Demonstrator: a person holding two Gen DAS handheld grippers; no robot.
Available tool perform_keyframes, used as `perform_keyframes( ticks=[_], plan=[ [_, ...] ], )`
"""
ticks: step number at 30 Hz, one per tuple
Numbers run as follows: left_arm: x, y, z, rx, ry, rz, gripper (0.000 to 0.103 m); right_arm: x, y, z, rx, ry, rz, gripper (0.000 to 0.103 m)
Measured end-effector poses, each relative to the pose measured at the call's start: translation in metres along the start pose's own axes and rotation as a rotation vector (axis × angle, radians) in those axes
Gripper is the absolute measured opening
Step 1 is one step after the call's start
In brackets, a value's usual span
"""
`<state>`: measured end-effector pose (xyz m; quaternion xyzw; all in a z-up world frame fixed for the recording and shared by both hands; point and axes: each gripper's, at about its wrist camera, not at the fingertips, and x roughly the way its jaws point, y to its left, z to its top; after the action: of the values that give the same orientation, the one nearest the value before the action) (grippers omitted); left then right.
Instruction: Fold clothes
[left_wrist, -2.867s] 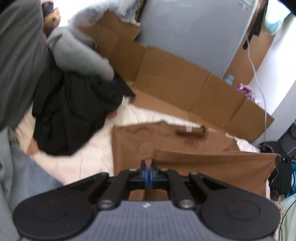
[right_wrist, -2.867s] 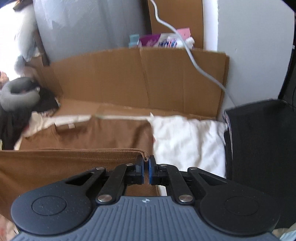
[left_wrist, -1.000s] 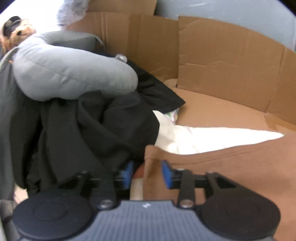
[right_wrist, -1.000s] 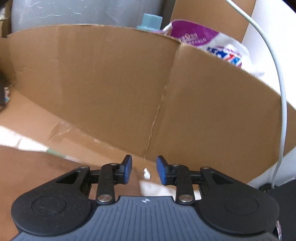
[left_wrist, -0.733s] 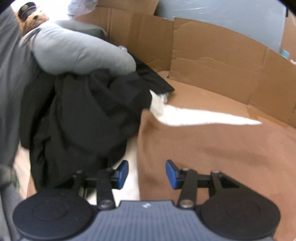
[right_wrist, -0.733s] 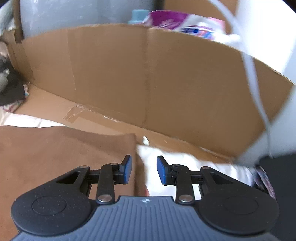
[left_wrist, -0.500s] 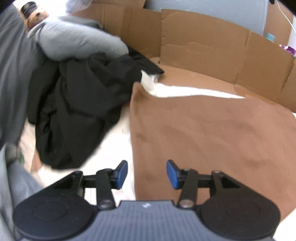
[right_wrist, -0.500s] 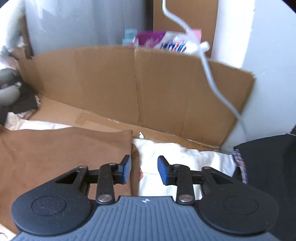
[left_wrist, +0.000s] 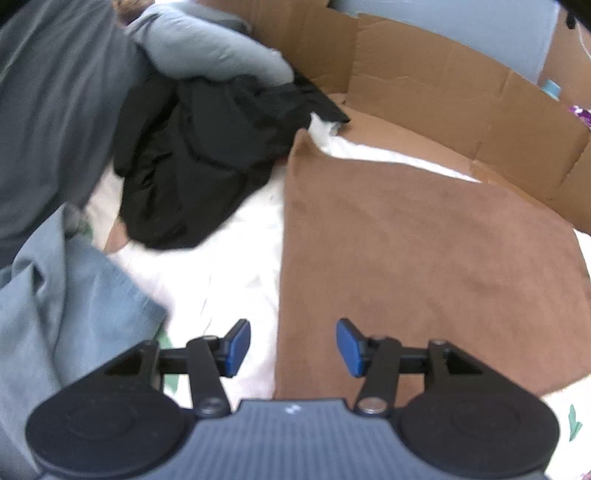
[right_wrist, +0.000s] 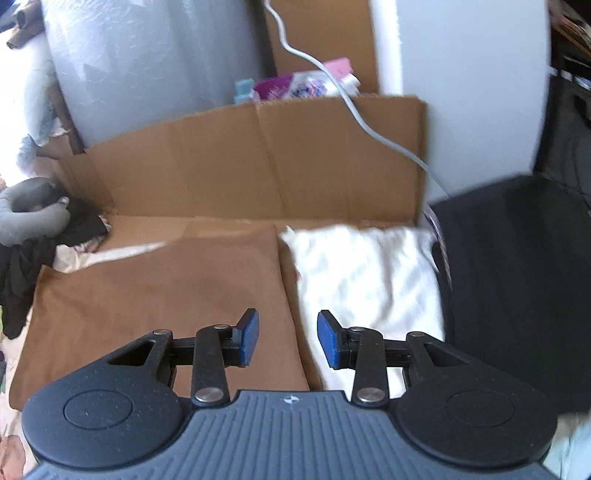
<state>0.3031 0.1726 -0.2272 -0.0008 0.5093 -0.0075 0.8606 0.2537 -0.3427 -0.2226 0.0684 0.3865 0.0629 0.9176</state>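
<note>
A brown garment (left_wrist: 424, 254) lies folded flat on the white bedding (left_wrist: 221, 266); the right wrist view shows it as a brown rectangle (right_wrist: 166, 288). My left gripper (left_wrist: 293, 347) hovers above the garment's near left edge, its jaws opening with nothing between them. Over the garment's right edge, my right gripper (right_wrist: 288, 338) stands open and empty, raised clear of the cloth. A black garment (left_wrist: 207, 155) lies heaped to the left.
A grey neck pillow (left_wrist: 207, 48) rests on the black heap. Cardboard panels (right_wrist: 258, 162) wall the far side. A blue-grey cloth (left_wrist: 55, 295) lies near left. A black case (right_wrist: 517, 280) stands at the right, with a white cable (right_wrist: 351, 103) hanging above it.
Both grippers let go of the brown garment's folded edge, opened, and pulled back and up. The garment now lies flat, folded in half.
</note>
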Motion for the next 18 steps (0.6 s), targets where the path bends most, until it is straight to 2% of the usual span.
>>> perform_keyframes(
  ticks=[2,4,7,9,13,18],
  plan=[
    [-0.005,0.001,-0.004,-0.034,0.012,0.016,0.056,-0.007,0.001,-0.012,0.037,0.012,-0.005,0.042],
    [-0.011,0.0,-0.009,-0.069,-0.003,0.019,0.06,-0.012,0.005,-0.022,0.024,0.04,0.015,0.043],
    [-0.01,0.0,-0.016,-0.097,-0.001,0.035,0.063,-0.02,0.005,-0.034,0.08,0.025,-0.015,0.045],
    [-0.007,0.005,-0.02,-0.149,0.01,0.056,0.063,-0.018,0.003,-0.041,0.119,0.043,0.026,0.045],
    [0.009,0.025,-0.038,-0.324,0.09,0.082,0.058,-0.011,0.0,-0.06,0.2,0.074,0.064,0.045],
    [0.012,0.032,-0.048,-0.391,0.15,0.138,0.058,-0.002,-0.011,-0.083,0.305,0.099,0.064,0.045]
  ],
)
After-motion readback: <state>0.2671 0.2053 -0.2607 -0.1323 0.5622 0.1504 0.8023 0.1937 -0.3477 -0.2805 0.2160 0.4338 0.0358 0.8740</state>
